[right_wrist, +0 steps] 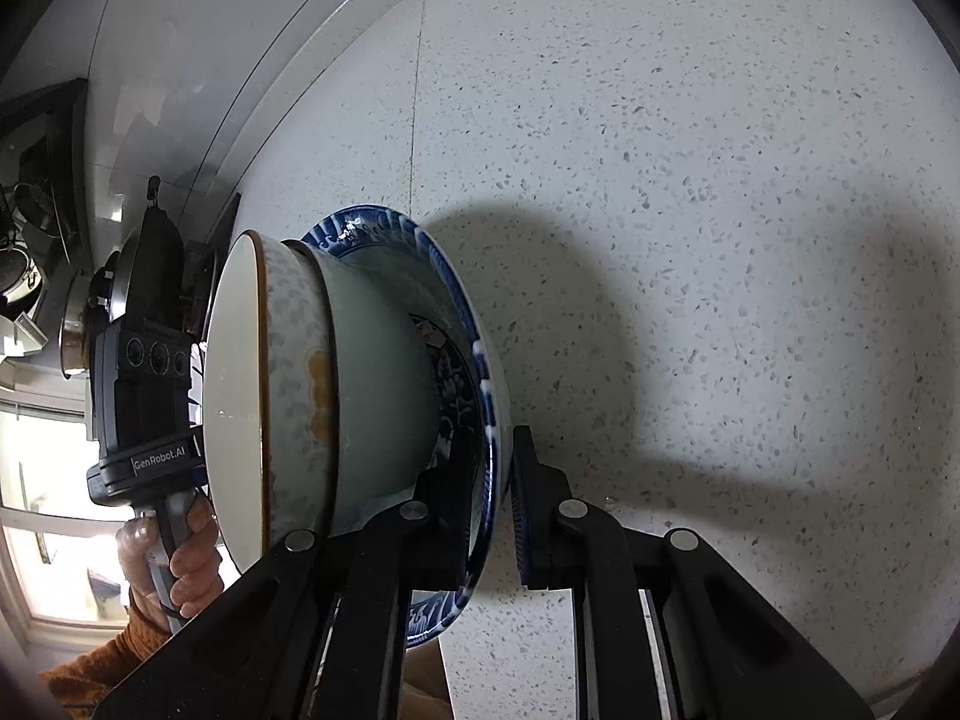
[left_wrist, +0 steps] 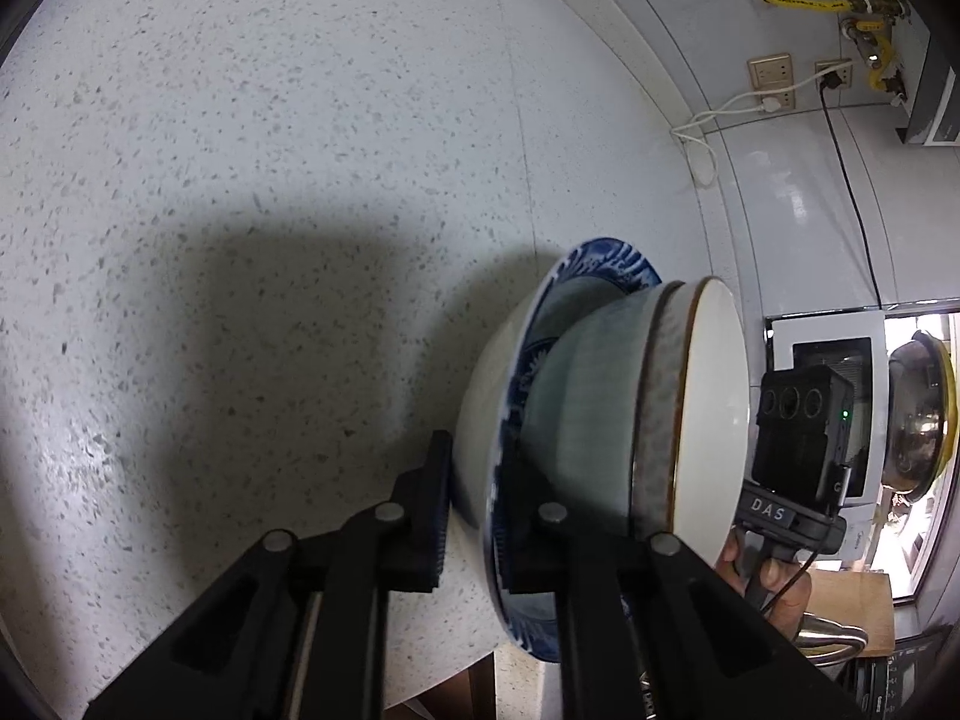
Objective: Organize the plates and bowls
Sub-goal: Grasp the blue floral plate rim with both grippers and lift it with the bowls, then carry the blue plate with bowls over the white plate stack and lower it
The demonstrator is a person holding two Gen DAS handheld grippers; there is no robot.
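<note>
Presently held, one nested stack of crockery, gripped from two opposite sides.

Item 1: a wide blue-and-white patterned porcelain plate (left_wrist: 591,267) with a deep rim, lowest in the stack. Left gripper (left_wrist: 474,516) is pinched onto its rim on one side, one finger outside and one inside; right gripper (right_wrist: 489,498) is pinched onto the rim opposite.

Item 2: a pale celadon-green glazed bowl (left_wrist: 576,396), seated in the plate's well.

Item 3: a speckled white bowl with a thin gold rim (left_wrist: 708,408), nested in the green bowl, uppermost.

Location: the stack sits close over the white speckled stone countertop (left_wrist: 270,180), near its front edge; whether the plate's base touches the counter cannot be told.

Beyond the stack, each view shows the opposite handle and a person's hand (right_wrist: 192,552) around it, with an orange knitted sleeve (right_wrist: 102,660).

Progress, as judged: stacking appears complete, all three pieces nested by size. Remaining: carrying the stack to its storage place or setting it down. No other loose crockery shows.
</note>
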